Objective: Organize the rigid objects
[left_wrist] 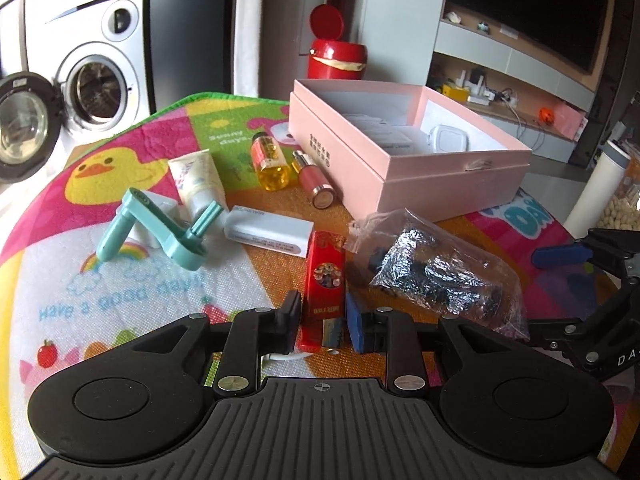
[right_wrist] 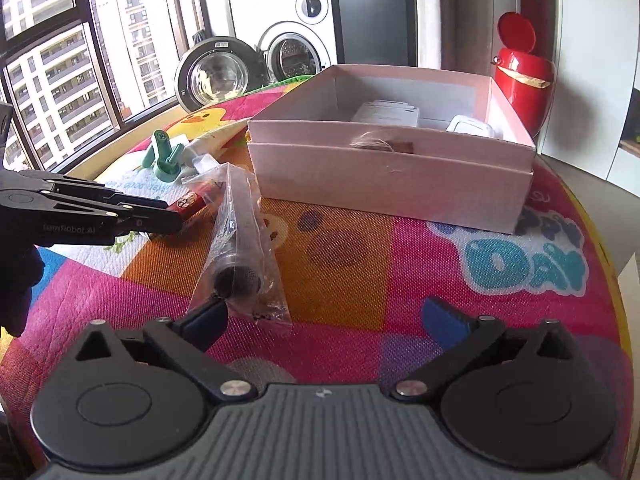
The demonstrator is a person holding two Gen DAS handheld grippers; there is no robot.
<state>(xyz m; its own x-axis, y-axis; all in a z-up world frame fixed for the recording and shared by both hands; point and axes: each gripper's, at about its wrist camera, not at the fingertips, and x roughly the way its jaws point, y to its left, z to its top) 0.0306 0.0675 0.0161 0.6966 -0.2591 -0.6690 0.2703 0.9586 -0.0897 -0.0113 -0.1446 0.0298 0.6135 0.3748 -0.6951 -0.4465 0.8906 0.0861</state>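
My left claw (left_wrist: 323, 322) has its fingers close on either side of the near end of the red box (left_wrist: 323, 280); I cannot tell whether the pads actually grip it. The box lies flat on the counter's patterned mat (left_wrist: 120, 280), pointing toward 12 o'clock. At 2 o'clock from it lies the plastic bag (left_wrist: 436, 268) of dark parts; at 11 o'clock, the white case (left_wrist: 268, 234) and teal crank (left_wrist: 156, 228). Farther at 12 o'clock lie the yellow bottle (left_wrist: 270, 162) and pink bottle (left_wrist: 314, 180), with the cream tube (left_wrist: 198, 180) beside them. The open pink carton (left_wrist: 408, 152) stands at 1 o'clock. My right claw (right_wrist: 326, 318) is spread wide, holding nothing, its left finger (right_wrist: 206, 320) touching the bag's near end.
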